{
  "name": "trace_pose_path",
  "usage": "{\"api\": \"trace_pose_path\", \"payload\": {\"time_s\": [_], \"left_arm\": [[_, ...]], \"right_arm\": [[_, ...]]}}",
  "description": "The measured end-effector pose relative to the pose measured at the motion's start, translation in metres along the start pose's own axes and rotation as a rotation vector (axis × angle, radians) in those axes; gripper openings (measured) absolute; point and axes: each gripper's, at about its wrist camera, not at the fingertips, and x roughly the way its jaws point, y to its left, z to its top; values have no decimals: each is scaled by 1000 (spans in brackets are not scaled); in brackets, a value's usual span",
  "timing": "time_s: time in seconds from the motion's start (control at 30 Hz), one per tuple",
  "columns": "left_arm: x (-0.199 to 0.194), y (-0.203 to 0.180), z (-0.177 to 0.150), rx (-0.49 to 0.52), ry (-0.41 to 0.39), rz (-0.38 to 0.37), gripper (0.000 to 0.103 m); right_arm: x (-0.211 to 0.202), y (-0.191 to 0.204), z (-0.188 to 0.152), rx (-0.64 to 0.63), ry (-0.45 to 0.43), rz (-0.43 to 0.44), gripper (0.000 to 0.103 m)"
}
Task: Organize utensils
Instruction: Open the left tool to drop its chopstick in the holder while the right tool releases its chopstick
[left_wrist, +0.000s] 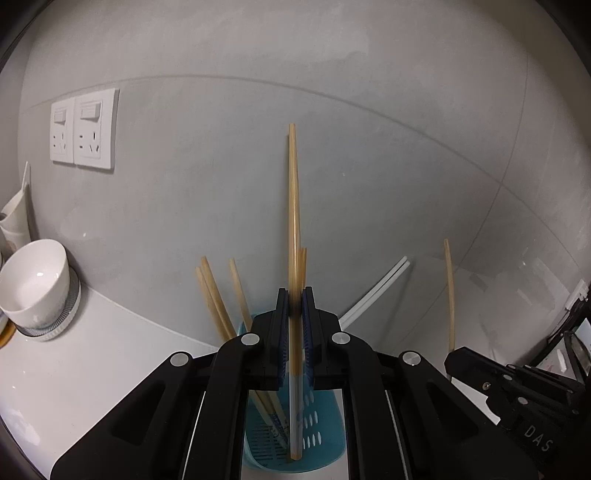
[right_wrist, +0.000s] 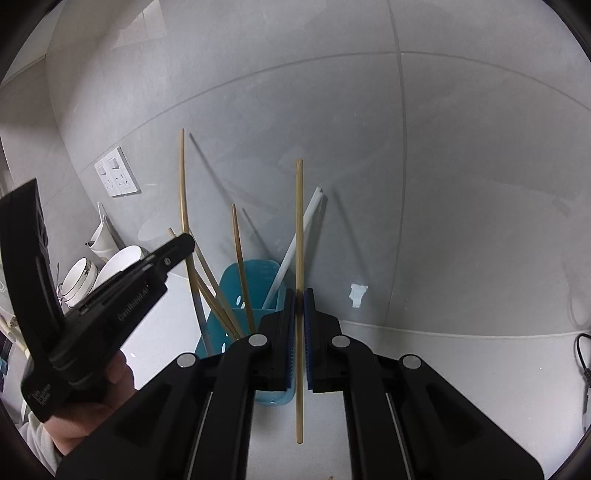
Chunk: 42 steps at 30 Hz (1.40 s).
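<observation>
Left gripper (left_wrist: 295, 299) has its jaws nearly closed, pinching an upright bamboo chopstick (left_wrist: 293, 221) between the blue pads (left_wrist: 283, 332); the stick's pale ridged tip hangs below the jaws, down inside the teal perforated utensil holder (left_wrist: 325, 435) sitting directly under them. That holder already contains several bamboo chopsticks (left_wrist: 214, 295) leaning to the left of the jaws, and a pair of white chopsticks (left_wrist: 376, 291) slanting off to the right (both lean toward the grey wall behind). Right gripper (right_wrist: 299, 302) also has its jaws almost shut, clamped on a second bamboo chopstick (right_wrist: 299, 229) held vertical; its lower end sticks out below the jaws over the white counter (right_wrist: 443, 369), just right of the holder and outside it, not inserted. Far left of the left jaws, a white bowl (left_wrist: 35, 280) sits on a round grey-rimmed stand (left_wrist: 70, 310), with more white crockery behind it, partly cut off. A double wall socket (left_wrist: 83, 129) is mounted up-left of the jaws.
</observation>
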Motion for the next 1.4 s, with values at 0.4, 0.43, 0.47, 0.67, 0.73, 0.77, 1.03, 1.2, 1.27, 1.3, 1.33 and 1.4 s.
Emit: {"api": "trace_pose_path", "payload": {"time_s": [0.4,0.43,0.47,0.67,0.73,0.77,1.03,1.2,1.27,1.3,1.33,1.4], "left_arm": [[-1,-5,-4,51,58,10,18],[-3,-4,-5,54,63,15,22],[-5,-2,-5,55,77,21,30],[-21,10,-6,64,125,76,69],[-26,16,-7,67,140,82,74],[-28,18,-7,71,143,89,78],[-31,43,-14,76,174,123,96],[-29,55,-17,65,198,149,97],[-28,59,-18,61,202,158,97],[-27,62,-19,60,205,161,97],[-27,64,-20,58,207,167,97],[-27,64,-20,54,213,168,97]], "right_arm": [[-2,1,1,-11,0,16,3],[-3,2,1,-14,-3,18,4],[-3,3,2,-16,-5,22,4],[-4,11,6,-27,-17,64,4],[-1,14,8,-25,-30,85,4],[0,16,8,-22,-37,97,4],[16,26,12,28,-80,186,4],[27,35,8,22,-116,197,4],[30,37,6,19,-123,194,4],[33,38,4,18,-125,191,4],[35,39,3,15,-127,184,4],[40,42,-1,8,-122,175,4]]}}
